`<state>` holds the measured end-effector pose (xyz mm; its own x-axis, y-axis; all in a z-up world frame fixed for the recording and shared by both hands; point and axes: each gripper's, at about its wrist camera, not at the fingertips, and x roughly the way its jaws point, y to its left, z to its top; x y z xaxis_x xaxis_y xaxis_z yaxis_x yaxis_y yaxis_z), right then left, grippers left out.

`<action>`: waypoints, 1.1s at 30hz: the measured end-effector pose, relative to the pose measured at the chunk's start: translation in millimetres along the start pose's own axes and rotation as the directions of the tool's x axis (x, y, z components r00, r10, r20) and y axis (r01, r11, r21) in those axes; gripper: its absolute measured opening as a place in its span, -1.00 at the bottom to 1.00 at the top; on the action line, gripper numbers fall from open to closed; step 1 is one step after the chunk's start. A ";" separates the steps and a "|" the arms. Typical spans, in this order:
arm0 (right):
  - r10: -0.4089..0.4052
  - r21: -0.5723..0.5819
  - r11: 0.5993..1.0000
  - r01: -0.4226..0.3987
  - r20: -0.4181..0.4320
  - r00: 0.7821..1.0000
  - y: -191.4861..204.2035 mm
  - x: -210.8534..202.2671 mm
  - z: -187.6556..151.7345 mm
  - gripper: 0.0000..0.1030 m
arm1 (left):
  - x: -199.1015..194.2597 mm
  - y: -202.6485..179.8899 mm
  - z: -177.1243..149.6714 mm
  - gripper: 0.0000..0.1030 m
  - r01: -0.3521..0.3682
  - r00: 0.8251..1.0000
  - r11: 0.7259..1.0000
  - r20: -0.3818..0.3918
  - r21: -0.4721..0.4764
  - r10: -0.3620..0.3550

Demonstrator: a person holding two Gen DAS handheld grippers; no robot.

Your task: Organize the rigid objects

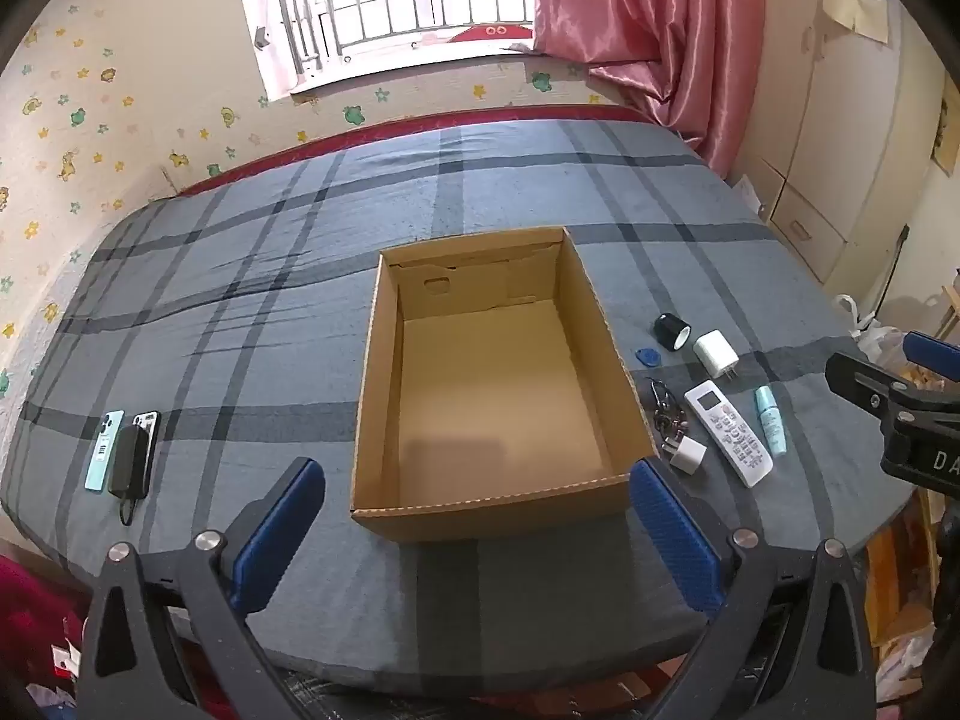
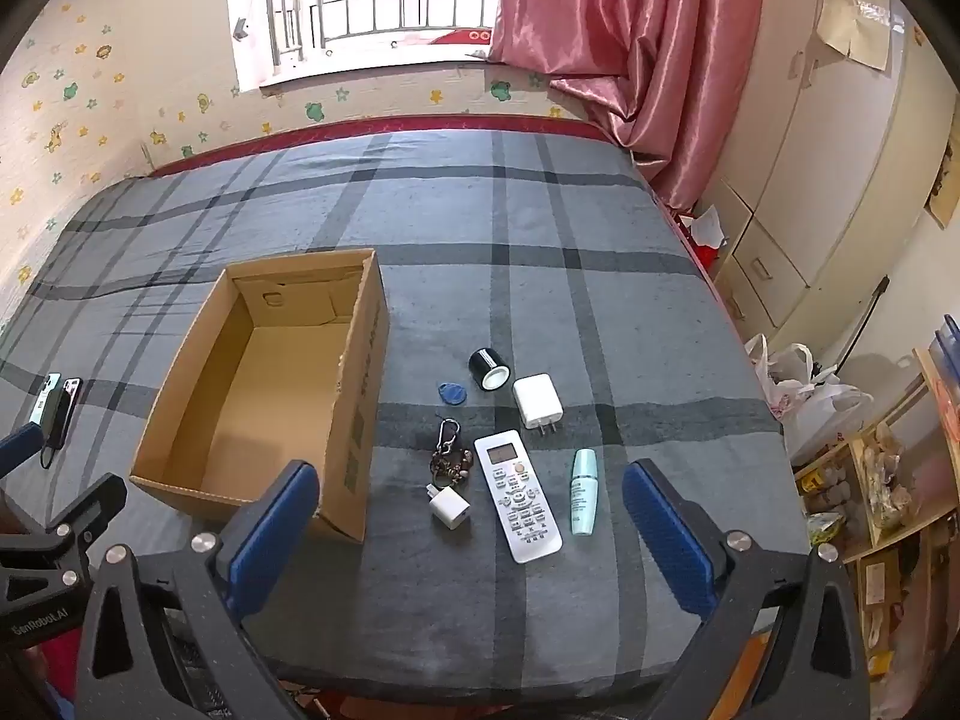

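The right gripper (image 2: 471,531) hangs over the near edge of the bed with its jaws spread wide and nothing between them; the left gripper (image 1: 477,531) is likewise released and empty, aimed at the cardboard box (image 1: 384,420), which stands open and empty on the plaid bedspread (image 2: 600,228).

Just ahead of the right gripper, beside the box, lies a cluster of small things. The white remote (image 2: 518,495) is stiff, light and smooth; I judge it best pinched across its narrow width near the middle. Next to it the pale green bottle (image 2: 582,491) lies on its side and will probably roll, so it should be gripped across the body. The small white plug (image 2: 450,507) and the larger charger (image 2: 537,401) are hard, blocky and easy to clamp on their flat faces, clear of the prongs. The key bunch (image 2: 449,461) is loose and will dangle; the clip end looks the surest hold. The black tape roll (image 2: 489,369) may roll, and the blue tag (image 2: 452,394) lies flat and thin, hard to get under.

Left of the box, well apart, two phones (image 1: 123,447) lie with a black power bank on top, slippery and breakable.
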<state>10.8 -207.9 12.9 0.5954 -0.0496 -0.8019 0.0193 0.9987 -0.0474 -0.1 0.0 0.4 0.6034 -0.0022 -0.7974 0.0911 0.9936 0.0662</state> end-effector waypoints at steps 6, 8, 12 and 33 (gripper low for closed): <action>0.008 0.007 1.000 -0.008 0.004 1.000 -0.6 -1.4 1.8 1.00 | 0.7 0.6 0.0 1.00 -0.008 1.000 1.000 -0.003 -0.004 0.008; 0.000 -0.002 1.000 0.000 0.006 1.000 0.9 -0.6 0.2 1.00 | 1.0 1.0 0.4 1.00 -0.011 1.000 1.000 -0.003 -0.009 0.011; 0.001 -0.007 1.000 -0.001 0.005 1.000 2.1 1.1 0.0 1.00 | 0.5 -2.9 -1.7 1.00 0.000 1.000 1.000 -0.001 -0.006 0.000; 0.009 -0.007 1.000 -0.009 0.020 1.000 3.3 -2.2 0.4 1.00 | -1.7 -1.5 -1.2 1.00 0.004 1.000 1.000 0.006 0.000 -0.004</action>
<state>9.8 -204.5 14.8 0.6117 -0.0401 -0.7901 0.0080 0.9990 -0.0445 -2.1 -1.4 0.9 0.6076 -0.0064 -0.7942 0.0931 0.9936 0.0632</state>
